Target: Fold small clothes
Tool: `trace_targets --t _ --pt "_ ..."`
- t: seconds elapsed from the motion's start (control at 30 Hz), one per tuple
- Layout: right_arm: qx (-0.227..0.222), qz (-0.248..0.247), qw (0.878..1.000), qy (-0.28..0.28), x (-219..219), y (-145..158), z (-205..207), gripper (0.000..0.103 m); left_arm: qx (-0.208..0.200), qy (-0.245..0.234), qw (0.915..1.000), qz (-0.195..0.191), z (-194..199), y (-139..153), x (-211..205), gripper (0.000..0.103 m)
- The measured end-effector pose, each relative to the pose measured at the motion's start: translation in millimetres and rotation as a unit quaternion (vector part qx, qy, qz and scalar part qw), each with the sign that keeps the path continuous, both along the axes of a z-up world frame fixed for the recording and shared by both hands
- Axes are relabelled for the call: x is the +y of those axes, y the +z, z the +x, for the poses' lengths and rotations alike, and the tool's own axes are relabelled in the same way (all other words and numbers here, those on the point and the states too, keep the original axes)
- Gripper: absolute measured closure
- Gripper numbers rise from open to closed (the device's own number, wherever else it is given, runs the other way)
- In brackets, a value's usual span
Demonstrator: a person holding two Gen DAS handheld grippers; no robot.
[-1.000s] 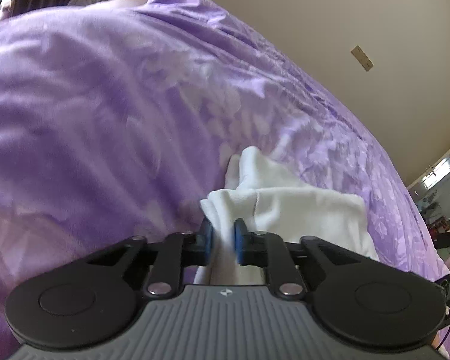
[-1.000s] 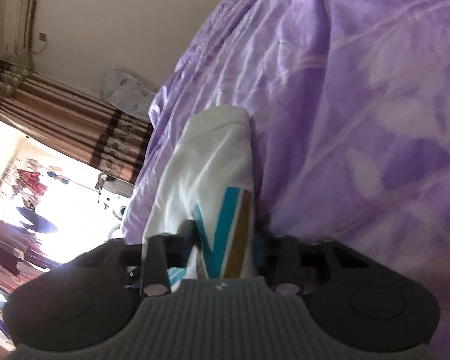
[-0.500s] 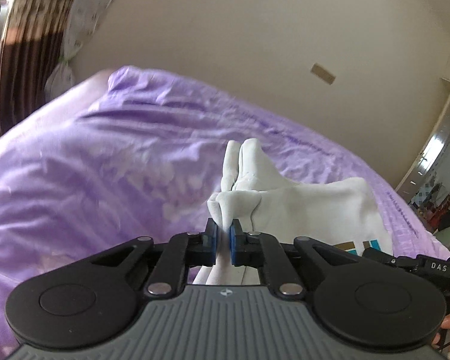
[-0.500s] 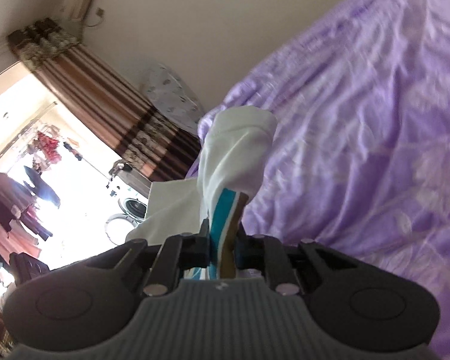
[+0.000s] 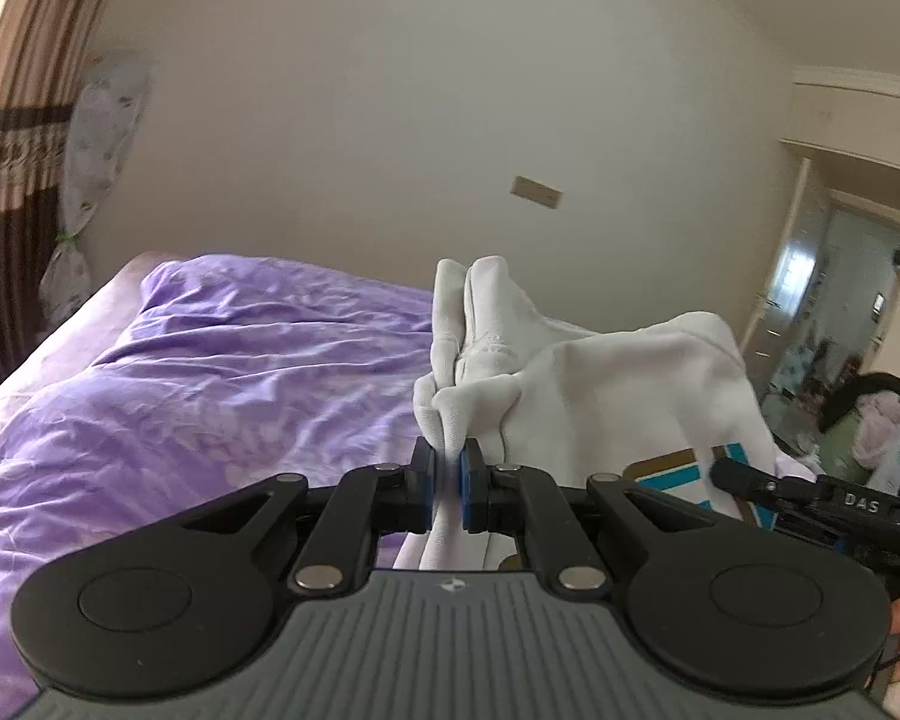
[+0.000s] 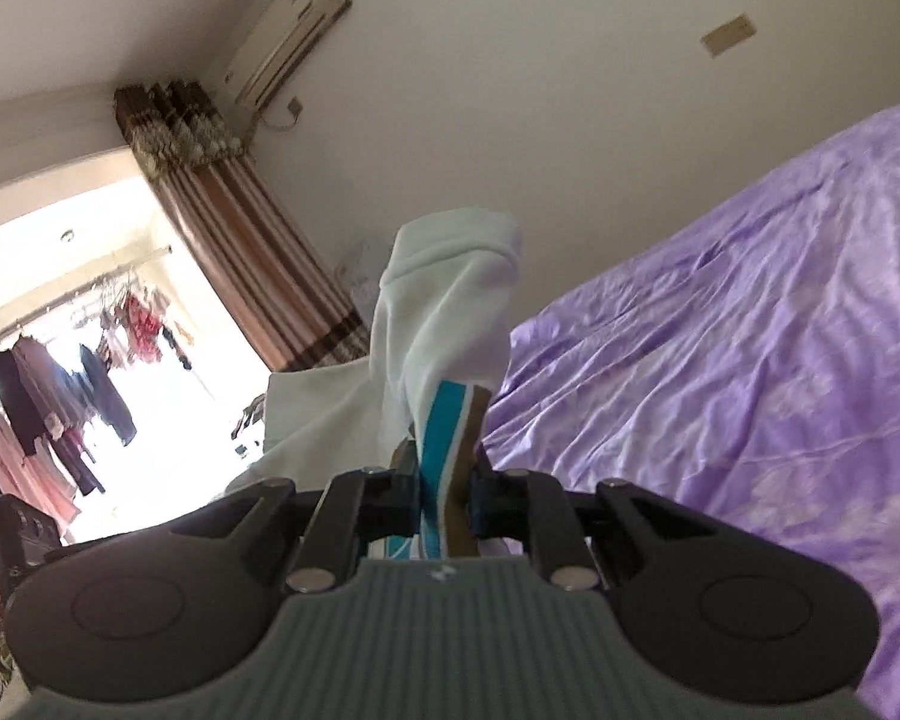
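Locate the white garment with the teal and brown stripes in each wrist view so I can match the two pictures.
Left wrist: the white garment sits right of centre, pinched in the left claw; its stripes are at lower right.
Right wrist: it rises at centre, its striped part clamped in the right claw.
Shared landmark: the purple bedspread, left in the first, right in the second.

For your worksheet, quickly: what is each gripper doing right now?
Left gripper: shut on the white garment.
Right gripper: shut on the same garment's striped part.
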State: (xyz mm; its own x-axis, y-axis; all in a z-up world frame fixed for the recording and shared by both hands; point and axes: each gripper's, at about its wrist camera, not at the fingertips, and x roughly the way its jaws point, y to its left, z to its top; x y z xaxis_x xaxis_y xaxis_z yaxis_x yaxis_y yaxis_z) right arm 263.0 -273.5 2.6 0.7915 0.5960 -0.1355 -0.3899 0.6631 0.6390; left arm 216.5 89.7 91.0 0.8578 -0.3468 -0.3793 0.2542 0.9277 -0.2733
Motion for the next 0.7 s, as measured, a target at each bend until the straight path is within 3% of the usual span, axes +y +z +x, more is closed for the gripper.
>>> trace_targets --t 0.2,0.3,0.47,0.6,0.7 --pt "-0.005 0.0 1.0 -0.02 -36 0 -43 0.093 -0.001 -0.022 0.9997 0.005 -26 2 -25 0.095" --pt "0.019 0.008 0.999 -0.024 -47 -9 -47 0.093 0.022 -0.024 0.9995 0.0 -21 -11 -28 0.096" --pt "0.06 0.002 0.998 -0.035 -48 -47 -47 0.093 0.061 -0.025 0.9977 -0.018 -10 -55 -24 0.096" --pt "0.12 0.006 0.992 -0.034 -40 -91 -22 0.093 0.118 -0.013 0.9926 -0.023 16 -97 -16 0.096" --pt "0.137 -0.015 0.99 -0.034 -30 -105 1 0.093 0.141 -0.008 0.9898 -0.023 40 -115 -7 0.096"
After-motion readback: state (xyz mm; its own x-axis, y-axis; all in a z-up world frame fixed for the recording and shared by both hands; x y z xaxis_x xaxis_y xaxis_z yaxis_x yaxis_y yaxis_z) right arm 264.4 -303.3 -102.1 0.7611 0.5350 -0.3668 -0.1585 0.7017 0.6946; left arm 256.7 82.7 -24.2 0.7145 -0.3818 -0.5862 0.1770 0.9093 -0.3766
